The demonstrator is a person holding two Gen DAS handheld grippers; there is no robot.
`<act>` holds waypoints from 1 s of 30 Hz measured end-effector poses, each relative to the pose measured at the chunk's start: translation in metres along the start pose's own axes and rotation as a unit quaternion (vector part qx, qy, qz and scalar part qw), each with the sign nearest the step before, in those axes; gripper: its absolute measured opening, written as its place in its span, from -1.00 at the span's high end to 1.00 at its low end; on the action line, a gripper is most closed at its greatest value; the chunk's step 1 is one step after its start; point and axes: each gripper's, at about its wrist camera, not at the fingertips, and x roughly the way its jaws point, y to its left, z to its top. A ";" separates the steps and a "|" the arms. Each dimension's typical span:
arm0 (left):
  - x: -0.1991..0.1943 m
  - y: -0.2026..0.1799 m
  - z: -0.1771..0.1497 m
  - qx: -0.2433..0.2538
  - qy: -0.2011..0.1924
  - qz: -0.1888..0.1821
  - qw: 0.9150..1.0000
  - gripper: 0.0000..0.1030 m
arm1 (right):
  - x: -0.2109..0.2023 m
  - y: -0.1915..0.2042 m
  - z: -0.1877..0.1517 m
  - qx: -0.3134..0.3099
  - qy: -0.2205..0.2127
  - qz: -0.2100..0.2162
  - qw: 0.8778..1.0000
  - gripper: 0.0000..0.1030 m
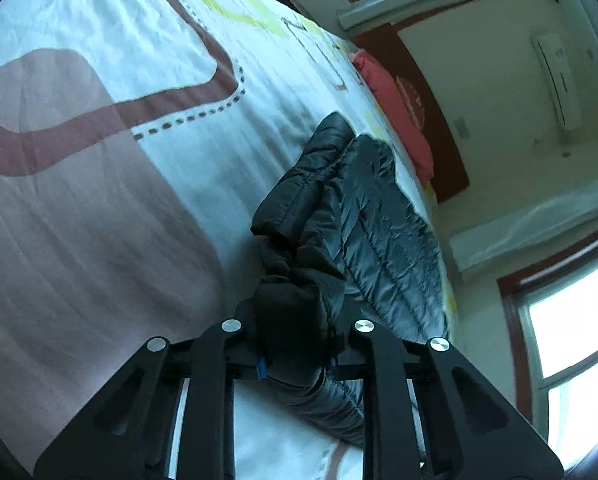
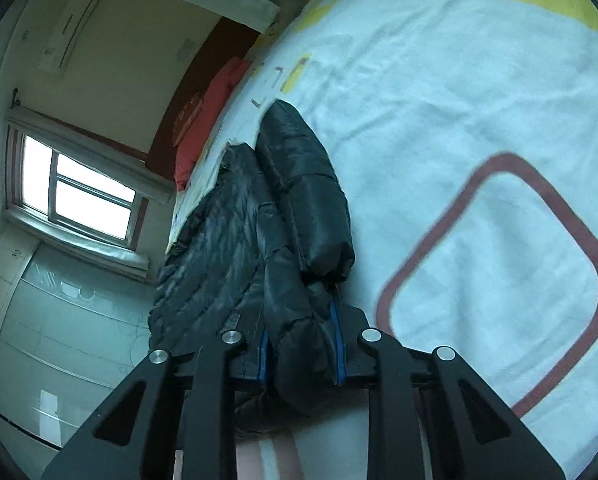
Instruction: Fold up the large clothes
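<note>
The left claw [image 1: 295, 344] is pinching a bunched fold of the black puffer jacket [image 1: 363, 220], its jaws closed down on the fabric. The right claw [image 2: 301, 354] is gripping another fold the same way. Ahead of both claws, the jacket is lying on the bed [image 1: 99, 220], with a red pillow [image 2: 207, 128] beyond.

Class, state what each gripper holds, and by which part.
Both the left gripper and right gripper clamp the black puffer jacket at its near edge.
</note>
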 end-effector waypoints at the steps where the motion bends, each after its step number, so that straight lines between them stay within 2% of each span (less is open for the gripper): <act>1: 0.000 0.002 0.000 0.000 0.001 -0.001 1.000 0.47 | 0.002 -0.001 0.001 0.002 0.002 0.000 1.000 0.48; 2: -0.001 0.004 0.000 -0.002 0.001 0.002 1.000 0.32 | 0.001 -0.002 0.001 0.005 0.003 0.001 1.000 0.42; 4: -0.008 0.002 0.002 0.009 -0.004 0.020 1.000 0.16 | -0.006 -0.001 0.003 0.004 0.000 -0.005 1.000 0.28; 9: -0.035 -0.004 0.006 0.056 -0.017 0.061 0.996 -0.04 | -0.035 -0.004 0.010 -0.012 -0.021 -0.037 0.999 0.09; 12: -0.045 -0.007 0.007 0.098 -0.010 0.135 0.986 -0.07 | -0.053 -0.006 0.016 -0.019 -0.035 -0.089 0.995 0.09; 14: -0.050 -0.016 0.005 0.131 -0.014 0.183 0.974 -0.07 | -0.064 -0.001 0.019 -0.040 -0.052 -0.130 0.989 0.09; 16: -0.059 -0.033 0.003 0.175 -0.036 0.238 0.955 -0.06 | -0.068 0.014 0.020 -0.081 -0.062 -0.179 0.979 0.09; 18: -0.065 -0.050 0.000 0.211 -0.057 0.259 0.941 -0.06 | -0.067 0.032 0.018 -0.120 -0.067 -0.201 0.970 0.12; 21: -0.068 -0.085 -0.007 0.265 -0.082 0.264 0.924 -0.06 | -0.051 0.063 0.008 -0.185 -0.056 -0.206 0.959 0.19; 24: -0.050 -0.122 -0.020 0.321 -0.090 0.258 0.907 -0.07 | -0.020 0.102 -0.011 -0.254 -0.034 -0.199 0.946 0.19; 26: -0.033 -0.143 -0.030 0.348 -0.084 0.253 0.899 -0.07 | 0.007 0.130 -0.027 -0.300 -0.014 -0.187 0.935 0.19; 28: -0.003 -0.165 -0.043 0.384 -0.076 0.259 0.883 -0.07 | 0.035 0.154 -0.041 -0.332 0.005 -0.177 0.926 0.19; 29: 0.007 -0.171 -0.047 0.395 -0.073 0.260 0.878 -0.07 | 0.045 0.162 -0.044 -0.340 0.011 -0.176 0.924 0.19; 30: 0.027 -0.180 -0.052 0.414 -0.068 0.267 0.868 -0.06 | 0.059 0.172 -0.048 -0.352 0.016 -0.176 0.919 0.19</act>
